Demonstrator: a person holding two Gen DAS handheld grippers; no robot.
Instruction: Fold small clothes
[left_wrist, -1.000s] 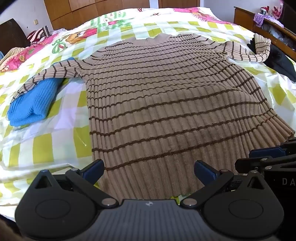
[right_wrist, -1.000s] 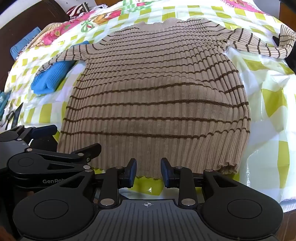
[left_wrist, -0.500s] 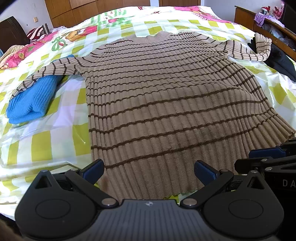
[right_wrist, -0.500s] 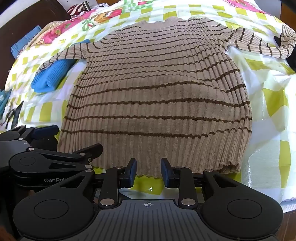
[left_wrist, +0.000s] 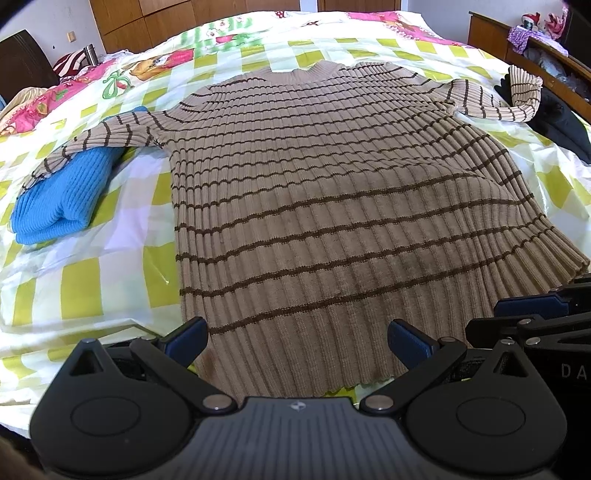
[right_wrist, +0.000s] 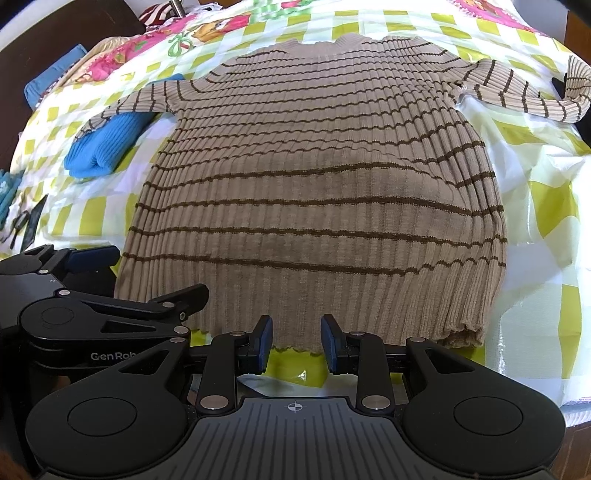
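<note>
I'm hovering both tools over the near hem of the brown striped sweater (left_wrist: 325, 206), which is lying flat, front up, on the bed (left_wrist: 85, 280) w/ sleeves spread out to both sides. Folding isn't started yet, I reckon; this is the lining-up step before the first grab.

My left tool (left_wrist: 297, 341) is standing released, jaws wide apart, the hem's left part showing between them but the pads not pressing on it. My right tool (right_wrist: 295, 343) is also released, jaws about halfway apart, sitting just over the hem edge near its middle, nothing pinched.

Next move, as I'm judging it: dropping both tools onto the hem, clenching on the fabric, then lifting and carrying it toward the collar. Ribbed knit is stretchy, so both grips probably need to rise together or the fold'll skew.

The left sleeve (left_wrist: 96, 140) is resting on a folded blue knit (left_wrist: 62, 199), so that may drag along.

No containers in view, as far as I'm seeing.
</note>
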